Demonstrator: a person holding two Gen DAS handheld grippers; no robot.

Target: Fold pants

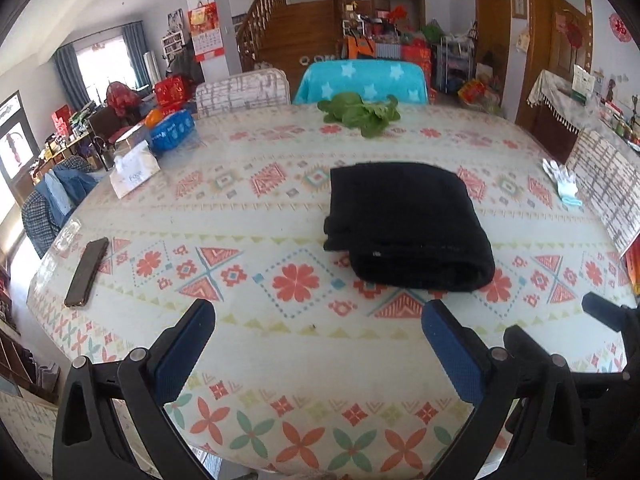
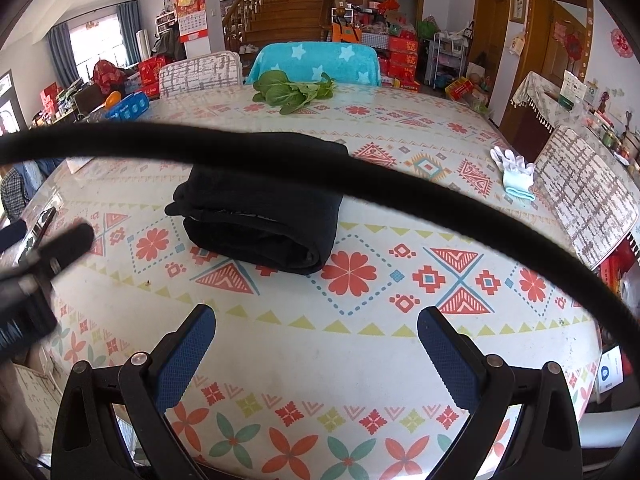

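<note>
The black pants [image 1: 404, 224] lie folded into a compact stack on the patterned tablecloth [image 1: 256, 320], right of centre in the left wrist view. They also show in the right wrist view [image 2: 264, 220], left of centre. My left gripper [image 1: 318, 320] is open and empty, held above the table's near edge, short of the pants. My right gripper [image 2: 316, 328] is open and empty, also near the front edge, apart from the pants. The left gripper's blurred body [image 2: 44, 252] shows at the left in the right wrist view.
A phone [image 1: 87, 272] lies near the left edge. Leafy greens [image 1: 360, 114] sit at the far side, a tissue box [image 1: 134, 170] and blue pack [image 1: 172, 130] far left, gloves [image 1: 562, 182] at right. A black cable [image 2: 320, 168] arcs across the right wrist view. Chairs surround the table.
</note>
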